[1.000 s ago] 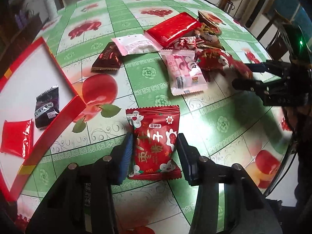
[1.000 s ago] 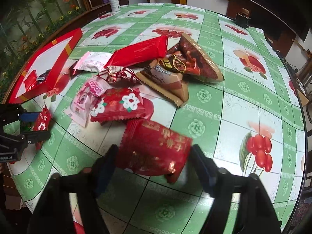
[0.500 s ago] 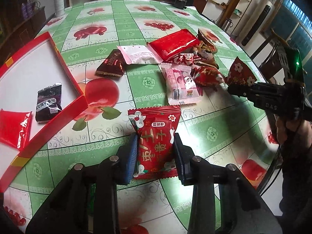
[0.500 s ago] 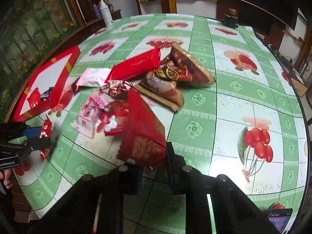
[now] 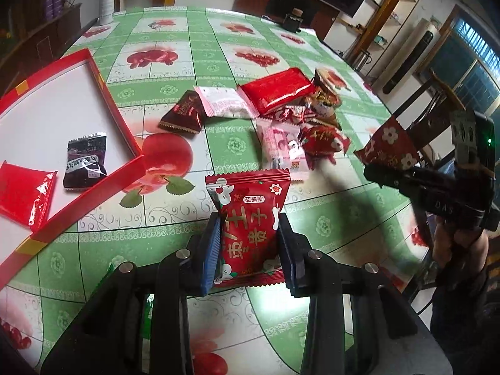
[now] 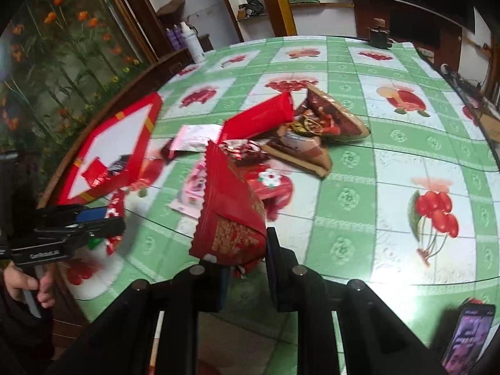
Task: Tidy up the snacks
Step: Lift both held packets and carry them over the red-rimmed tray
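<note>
L gripper [image 5: 247, 243] pinches red flower-print packet [image 5: 248, 215], held just above tablecloth [image 5: 328, 225]. R gripper [image 6: 245, 268] clamps red gold-print packet [image 6: 229, 215], raised nr snack pile [image 6: 300, 131]. Red tray [image 5: 125, 128] at left.

Round table [image 6: 406, 143] in green fruit-print cloth, dark wooden cabinets [image 5: 47, 31], shelved white walls, barred window [image 5: 472, 72] at right

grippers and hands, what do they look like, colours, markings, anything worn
Both are black handheld tools with silver bolt heads on the arms. The left gripper has blue ribbed pads and white lettering on its side. The right gripper carries a green light and faint letters on its body. The hand on the left grip emerges from a dark sleeve.
</note>
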The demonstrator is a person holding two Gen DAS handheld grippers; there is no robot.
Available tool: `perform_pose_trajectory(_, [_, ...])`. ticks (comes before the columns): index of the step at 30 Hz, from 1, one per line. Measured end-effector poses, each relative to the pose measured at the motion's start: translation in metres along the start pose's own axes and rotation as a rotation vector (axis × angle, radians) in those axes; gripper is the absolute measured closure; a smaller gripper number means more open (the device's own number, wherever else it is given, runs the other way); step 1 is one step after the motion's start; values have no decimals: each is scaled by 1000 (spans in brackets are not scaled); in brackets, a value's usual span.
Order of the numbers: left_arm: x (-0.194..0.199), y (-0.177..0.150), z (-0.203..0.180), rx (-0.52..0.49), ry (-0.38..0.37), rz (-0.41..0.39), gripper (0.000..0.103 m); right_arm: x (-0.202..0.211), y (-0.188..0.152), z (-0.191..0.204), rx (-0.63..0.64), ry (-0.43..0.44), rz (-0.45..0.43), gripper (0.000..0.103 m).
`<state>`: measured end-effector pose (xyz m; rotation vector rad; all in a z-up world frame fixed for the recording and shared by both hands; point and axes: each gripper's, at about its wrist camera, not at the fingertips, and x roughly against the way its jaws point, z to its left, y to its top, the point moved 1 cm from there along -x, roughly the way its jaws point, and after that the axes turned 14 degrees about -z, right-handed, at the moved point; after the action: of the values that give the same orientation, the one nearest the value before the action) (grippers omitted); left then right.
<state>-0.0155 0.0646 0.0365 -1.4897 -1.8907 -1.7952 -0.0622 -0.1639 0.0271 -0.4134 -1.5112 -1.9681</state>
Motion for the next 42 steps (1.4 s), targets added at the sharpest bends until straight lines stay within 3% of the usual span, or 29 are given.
perform_pose_trajectory(24, [30,5,9,47,16,-70,70,-15,9,55,27,54,20,80])
perform_pose_trajectory(32, [43,13,22,54,64,-107,70,-22,15,79,105,46,53,80])
perform_pose_trajectory(42, [62,20,44,85,108,-151,70,-30,26,119,228,99,101,80])
